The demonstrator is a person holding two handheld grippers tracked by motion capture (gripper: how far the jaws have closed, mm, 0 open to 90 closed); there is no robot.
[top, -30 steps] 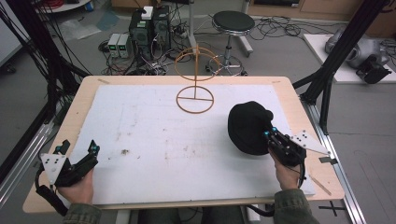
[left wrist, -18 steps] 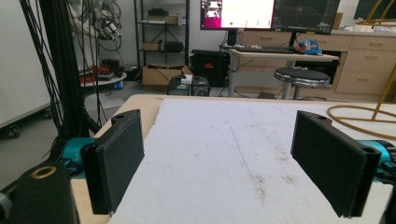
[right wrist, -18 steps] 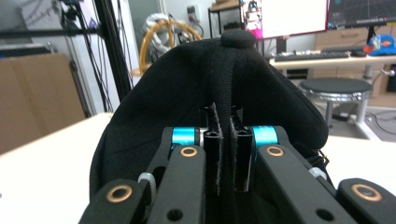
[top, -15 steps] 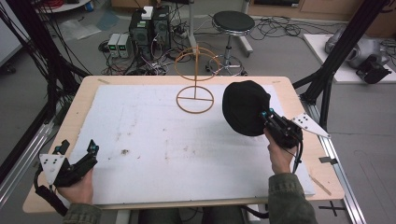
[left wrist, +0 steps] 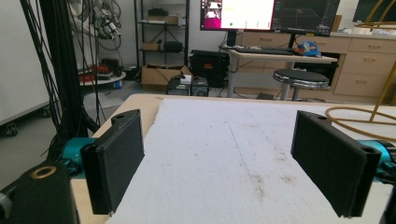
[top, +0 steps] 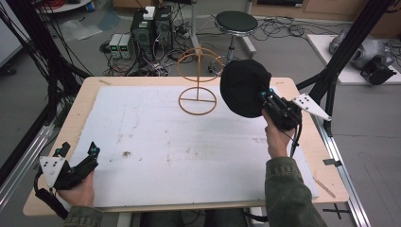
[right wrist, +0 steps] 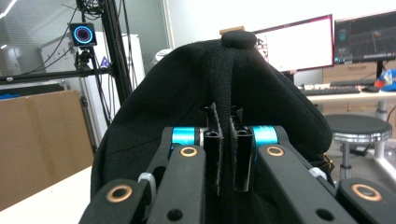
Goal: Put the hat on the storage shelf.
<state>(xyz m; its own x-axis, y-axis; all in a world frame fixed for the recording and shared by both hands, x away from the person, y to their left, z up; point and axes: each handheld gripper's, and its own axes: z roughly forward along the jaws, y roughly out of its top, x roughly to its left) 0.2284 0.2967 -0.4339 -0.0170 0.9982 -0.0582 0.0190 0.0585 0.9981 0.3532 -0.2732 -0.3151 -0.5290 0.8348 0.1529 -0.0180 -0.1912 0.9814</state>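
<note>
My right gripper (top: 265,96) is shut on the edge of a black cap (top: 243,87), held up in the air over the table's far right. In the right gripper view the cap (right wrist: 219,93) bulges above the closed jaws, its fabric pinched between them at my right gripper (right wrist: 226,140). An orange wire stand (top: 198,82) with a ring top and ring base stands on the white sheet (top: 165,142) just left of the cap. My left gripper (top: 78,151) rests open at the table's near left corner; its black pads (left wrist: 116,156) stand wide apart over the sheet (left wrist: 224,154).
The wooden table (top: 80,106) edges frame the white sheet. Behind it on the floor are computer cases (top: 149,23), tangled cables and a round stool (top: 236,21). Black frame posts (top: 347,45) rise at right. A stool (left wrist: 301,77) and desk with monitors (left wrist: 243,9) lie beyond.
My right gripper has lifted the black cap off the sheet and carried it up and away toward the far right, close to the wire stand. The left gripper has stayed put.
</note>
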